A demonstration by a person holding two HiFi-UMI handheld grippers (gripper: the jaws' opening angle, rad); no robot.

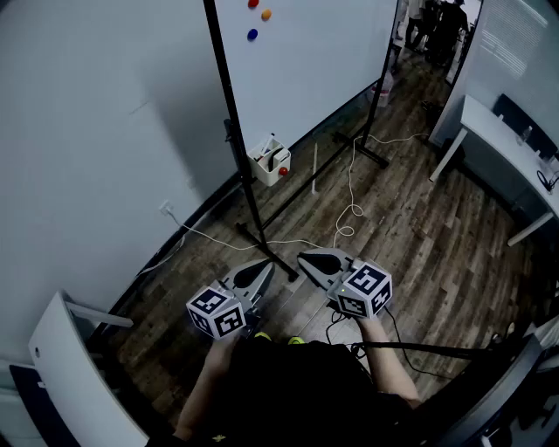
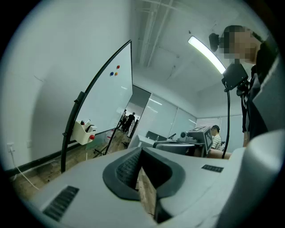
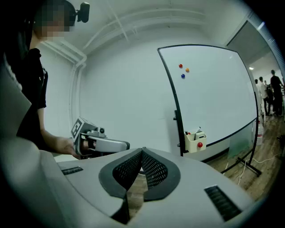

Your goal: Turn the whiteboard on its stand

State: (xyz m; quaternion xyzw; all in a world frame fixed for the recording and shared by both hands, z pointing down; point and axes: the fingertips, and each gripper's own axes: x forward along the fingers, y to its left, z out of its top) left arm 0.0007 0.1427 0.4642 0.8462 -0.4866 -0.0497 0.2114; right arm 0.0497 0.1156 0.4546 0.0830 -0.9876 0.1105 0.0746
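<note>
Both grippers are out in front of the person, low and well short of the whiteboard (image 1: pixel 314 52). It stands upright on its black stand (image 1: pixel 234 148), close to the wall (image 1: pixel 96 113). The left gripper (image 1: pixel 260 269) has its jaws pressed together on nothing. The right gripper (image 1: pixel 307 259) is the same, tips meeting and empty. So nothing is gripped yet, and here is the first worry: go at the frame with the jaws closed like that and they will only knock it, not take hold.

Now look at the pen holder (image 1: pixel 272 162) hanging by the near post. Swing the board over fast and I'd expect its contents to spill. The magnets (image 1: pixel 259 15) up top could slide off too.

Then there is the white cable (image 1: pixel 350 208), snaking over the floor (image 1: pixel 419 236) round the stand's feet. If the stand shifts, that cable could snag, or catch the person stepping in.
</note>
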